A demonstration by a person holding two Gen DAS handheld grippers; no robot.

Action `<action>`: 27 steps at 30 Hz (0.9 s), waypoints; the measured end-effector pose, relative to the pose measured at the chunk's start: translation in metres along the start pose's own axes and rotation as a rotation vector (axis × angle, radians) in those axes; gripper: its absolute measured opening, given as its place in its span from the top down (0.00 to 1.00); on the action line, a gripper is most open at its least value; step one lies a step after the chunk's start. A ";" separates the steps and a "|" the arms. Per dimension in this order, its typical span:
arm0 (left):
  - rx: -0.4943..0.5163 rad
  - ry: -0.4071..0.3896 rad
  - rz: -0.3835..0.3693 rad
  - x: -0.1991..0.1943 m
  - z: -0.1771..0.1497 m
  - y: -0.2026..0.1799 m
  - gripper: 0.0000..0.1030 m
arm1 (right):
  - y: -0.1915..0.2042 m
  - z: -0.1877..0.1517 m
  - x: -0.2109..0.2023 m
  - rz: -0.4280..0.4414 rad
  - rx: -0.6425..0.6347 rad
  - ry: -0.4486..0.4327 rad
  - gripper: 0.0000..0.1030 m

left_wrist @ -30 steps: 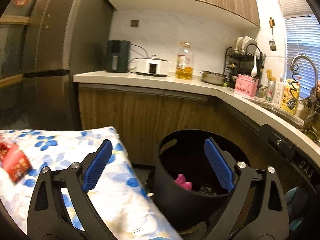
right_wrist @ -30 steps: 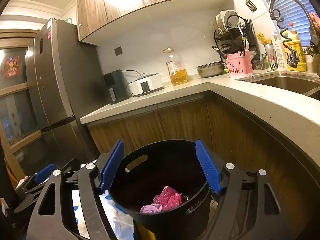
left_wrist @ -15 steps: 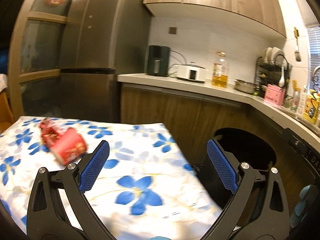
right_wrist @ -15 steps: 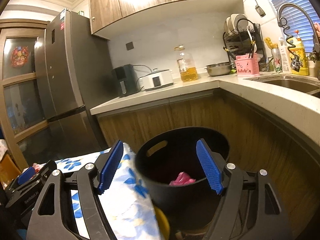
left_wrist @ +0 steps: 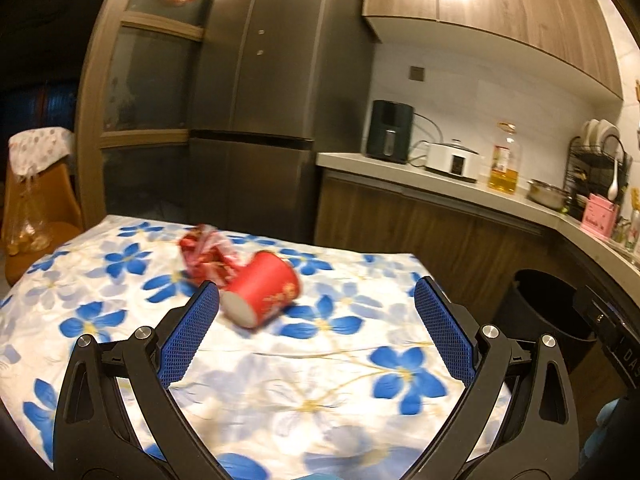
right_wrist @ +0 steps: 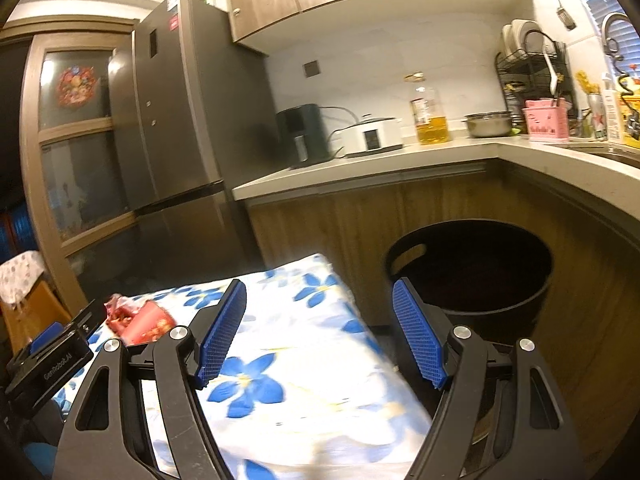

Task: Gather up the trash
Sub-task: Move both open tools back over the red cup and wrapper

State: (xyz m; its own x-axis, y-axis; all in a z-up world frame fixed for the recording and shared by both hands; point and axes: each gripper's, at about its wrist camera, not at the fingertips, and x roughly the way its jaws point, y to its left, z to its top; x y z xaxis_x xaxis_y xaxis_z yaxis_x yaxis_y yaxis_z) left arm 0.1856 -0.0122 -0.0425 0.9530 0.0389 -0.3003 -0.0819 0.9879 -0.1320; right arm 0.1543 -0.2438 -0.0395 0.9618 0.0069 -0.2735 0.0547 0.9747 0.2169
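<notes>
The left gripper (left_wrist: 316,320), fingers spread and nearer than the right, is facing the tipped red paper cup (left_wrist: 264,294) lying just ahead-left, toward the table's far edge.

A home kitchen is shown: a tall fridge (left_wrist: 256,92) is set beside a counter (right_wrist: 360,168) on which a cooker (right_wrist: 374,136), oil bottle (right_wrist: 430,116) and dish rack (right_wrist: 528,60) are kept, under wood cabinets (left_wrist: 500,12).

I read "GenRobot.AI" on the left gripper (right_wrist: 48,364) body. "DAS" shows on a dark appliance panel (left_wrist: 624,354) at right; rest cut off.
</notes>
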 end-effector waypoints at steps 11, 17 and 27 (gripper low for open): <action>-0.059 -0.019 0.160 -0.002 -0.001 0.086 0.06 | 0.086 -0.027 0.041 0.157 -0.046 0.103 0.28; -0.109 -0.036 0.252 -0.002 0.002 0.135 0.06 | 0.144 -0.046 0.079 0.236 -0.045 0.193 0.28; -0.156 -0.067 0.293 0.007 0.015 0.178 0.06 | 0.210 -0.072 0.142 0.248 -0.067 0.310 0.28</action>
State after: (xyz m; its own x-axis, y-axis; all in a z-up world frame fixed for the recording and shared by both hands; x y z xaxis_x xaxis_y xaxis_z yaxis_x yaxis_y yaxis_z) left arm 0.1823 0.1663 -0.0541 0.8992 0.3322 -0.2848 -0.3935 0.8987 -0.1939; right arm 0.2832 -0.0215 -0.1006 0.8168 0.3009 -0.4922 -0.1963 0.9473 0.2533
